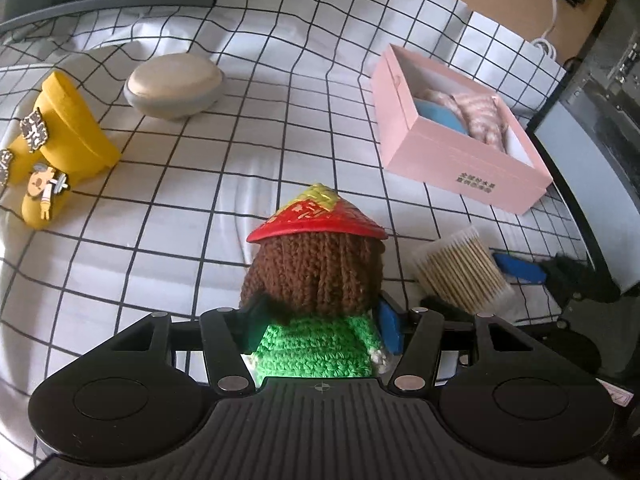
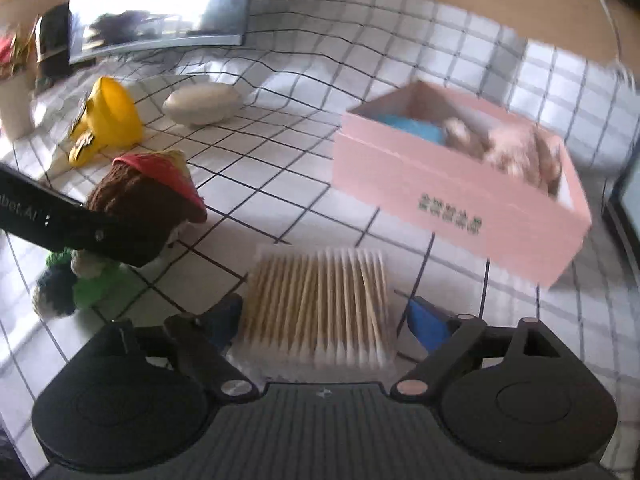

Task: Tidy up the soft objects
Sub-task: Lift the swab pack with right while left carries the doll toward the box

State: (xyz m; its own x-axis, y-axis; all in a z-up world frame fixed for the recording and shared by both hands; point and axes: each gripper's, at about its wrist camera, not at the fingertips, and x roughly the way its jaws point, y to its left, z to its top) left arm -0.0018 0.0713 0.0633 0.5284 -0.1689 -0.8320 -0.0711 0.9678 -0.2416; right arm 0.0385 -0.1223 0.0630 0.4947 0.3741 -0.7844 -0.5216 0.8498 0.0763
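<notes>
A crocheted doll (image 1: 316, 280) with brown hair, a red cone hat and a green body sits between my left gripper's (image 1: 320, 320) blue pads, which are shut on it. It also shows in the right wrist view (image 2: 148, 204), gripped by the black left gripper. My right gripper (image 2: 324, 320) is open around a clear pack of cotton swabs (image 2: 320, 308) lying on the checked cloth; its pads stand apart from the pack. A pink open box (image 1: 456, 132) at the right holds a blue soft thing and a pink plush (image 2: 516, 152).
A yellow felt piece with pins (image 1: 60, 136) and a beige-grey oval cushion (image 1: 174, 84) lie at the far left on the white grid cloth (image 1: 192, 208). A dark monitor edge (image 1: 592, 160) stands at the right. A white cable (image 1: 552, 8) runs behind the box.
</notes>
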